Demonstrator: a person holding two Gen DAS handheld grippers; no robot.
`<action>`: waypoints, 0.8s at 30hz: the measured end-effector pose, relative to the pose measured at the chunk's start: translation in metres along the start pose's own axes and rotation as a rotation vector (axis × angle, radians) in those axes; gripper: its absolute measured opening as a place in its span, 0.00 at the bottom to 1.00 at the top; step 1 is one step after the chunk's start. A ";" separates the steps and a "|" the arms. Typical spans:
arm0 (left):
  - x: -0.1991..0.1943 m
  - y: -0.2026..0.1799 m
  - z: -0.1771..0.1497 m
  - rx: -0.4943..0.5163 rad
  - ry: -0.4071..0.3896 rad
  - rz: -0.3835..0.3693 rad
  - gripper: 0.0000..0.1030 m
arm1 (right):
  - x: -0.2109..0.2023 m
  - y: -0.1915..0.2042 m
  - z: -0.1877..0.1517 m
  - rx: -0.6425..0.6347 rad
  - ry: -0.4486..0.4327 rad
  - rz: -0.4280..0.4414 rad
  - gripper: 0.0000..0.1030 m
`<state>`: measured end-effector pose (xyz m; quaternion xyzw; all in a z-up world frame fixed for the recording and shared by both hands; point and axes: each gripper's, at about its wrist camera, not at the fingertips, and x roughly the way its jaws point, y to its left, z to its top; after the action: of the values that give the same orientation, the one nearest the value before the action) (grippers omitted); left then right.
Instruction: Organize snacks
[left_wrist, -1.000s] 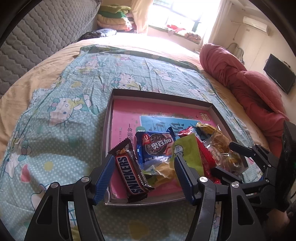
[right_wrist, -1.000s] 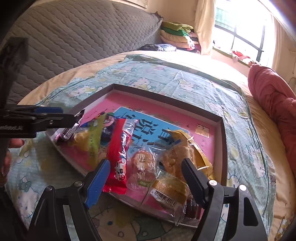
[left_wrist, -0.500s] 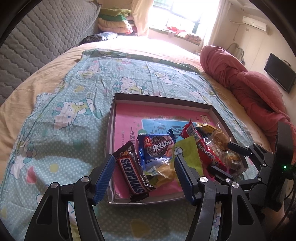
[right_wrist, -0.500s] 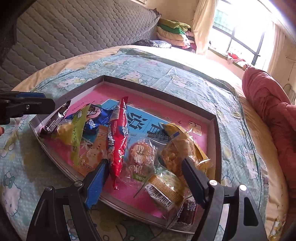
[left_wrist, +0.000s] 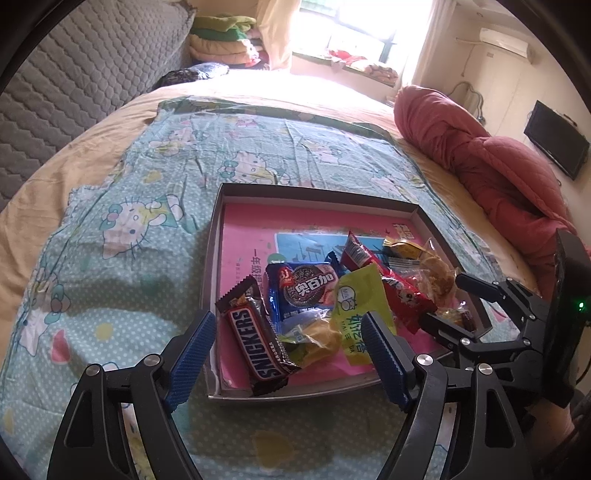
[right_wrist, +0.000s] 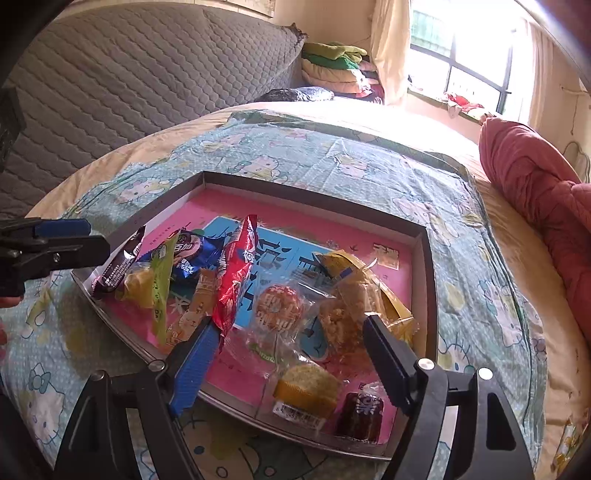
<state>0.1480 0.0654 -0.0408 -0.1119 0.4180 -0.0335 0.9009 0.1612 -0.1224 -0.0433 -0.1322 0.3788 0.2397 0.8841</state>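
- Hovering over the Snickers bar (left_wrist: 258, 343) in the tray (left_wrist: 314, 194), the left gripper (left_wrist: 288, 354) is spreading its jaws, gripping nothing.
- Hanging released, the right gripper (right_wrist: 288, 354) is poised above wrapped pastries (right_wrist: 306, 384).

A teal cartoon-cat sheet (left_wrist: 155, 236) covers the near part of the bed, laid over a tan blanket (left_wrist: 92, 162) that shows at the left and far edges. A grey quilted headboard (right_wrist: 122, 81) rises at the far left, with a stack of folded bedding (left_wrist: 221, 44) (green on top) beside it near the bright window (right_wrist: 469, 55). At the right lies a bunched red quilt (left_wrist: 476, 155), and beyond it a dark wall-mounted screen (left_wrist: 556, 138) and an air conditioner (left_wrist: 502, 38).
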 end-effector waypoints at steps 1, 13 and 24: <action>0.001 0.000 0.000 0.000 0.000 0.002 0.79 | 0.000 -0.001 0.000 0.006 0.000 0.003 0.77; -0.025 -0.004 -0.008 -0.036 -0.011 0.025 0.80 | -0.049 0.006 0.003 0.085 -0.126 0.053 0.88; -0.054 -0.030 -0.052 -0.020 0.059 0.065 0.80 | -0.082 0.015 -0.036 0.283 -0.010 0.019 0.98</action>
<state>0.0745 0.0358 -0.0266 -0.1062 0.4481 -0.0032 0.8877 0.0822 -0.1511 -0.0088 -0.0016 0.4054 0.1928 0.8936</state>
